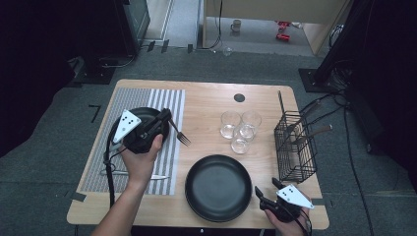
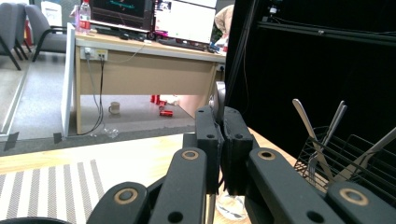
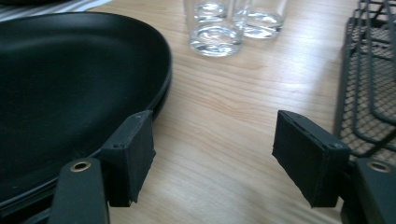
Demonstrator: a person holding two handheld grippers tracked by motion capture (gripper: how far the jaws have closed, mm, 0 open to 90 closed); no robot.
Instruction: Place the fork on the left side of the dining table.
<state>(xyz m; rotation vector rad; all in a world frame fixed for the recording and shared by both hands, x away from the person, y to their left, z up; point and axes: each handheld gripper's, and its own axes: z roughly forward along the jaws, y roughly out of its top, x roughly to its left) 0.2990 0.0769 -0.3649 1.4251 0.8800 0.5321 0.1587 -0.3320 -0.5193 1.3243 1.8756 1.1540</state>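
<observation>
The slim silver metal fork (image 1: 181,134) is hanging clamped in the left gripper (image 1: 164,117), tines pointing toward the glasses, above the right edge of the striped grey-and-white placemat (image 1: 169,101) and beside the small black round plate (image 1: 140,114) lying on it. The jaws are pressing tight on its handle, seen in the left gripper view (image 2: 219,100). This looks like table-setting, with the fork being carried to its place. The right gripper (image 1: 259,195) is standing open and empty, just beside the rim of the large black round plate (image 1: 218,187) near the table's front edge. Next, the fork needs lowering flat beside a plate before release.
</observation>
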